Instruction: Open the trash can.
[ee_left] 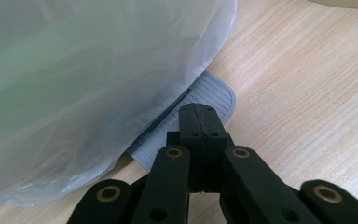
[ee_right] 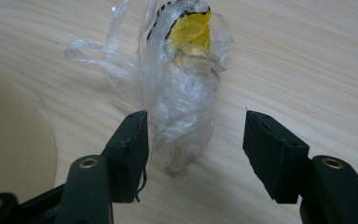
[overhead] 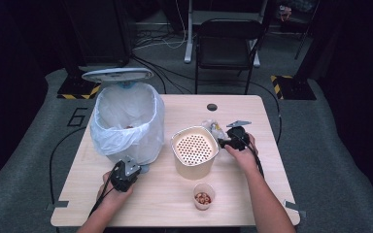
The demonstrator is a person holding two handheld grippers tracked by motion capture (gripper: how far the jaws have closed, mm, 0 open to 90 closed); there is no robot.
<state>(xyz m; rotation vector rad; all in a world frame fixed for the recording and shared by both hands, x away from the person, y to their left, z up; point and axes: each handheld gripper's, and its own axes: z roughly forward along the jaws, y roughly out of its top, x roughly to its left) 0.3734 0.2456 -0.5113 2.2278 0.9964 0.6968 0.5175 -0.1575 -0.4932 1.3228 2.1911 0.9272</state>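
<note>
Working the right hand-held gripper (ee_right: 193, 140) near the counter's (overhead: 252, 189) far right part, I have its jaws spread wide around a crumpled clear wrapper (ee_right: 182, 98) with a yellow patch; the wrapper lies between them, close against one jaw and well clear of the other. It sits just beside the beige perforated bucket (overhead: 194, 150), which stands mid-counter and crowds that side. Open wood runs from the wrapper out to the right edge. A small cup (overhead: 203, 196) of brownish bits stands near the front edge, well apart from both grippers. My right forearm reaches in from the front edge, angled toward the far side. The left hand-held gripper (ee_left: 199, 114) has its jaws pressed together, tips over the grey ribbed pedal (ee_left: 209, 93) at the foot of the bag-lined bin (overhead: 126, 121), by the counter's left half.
</note>
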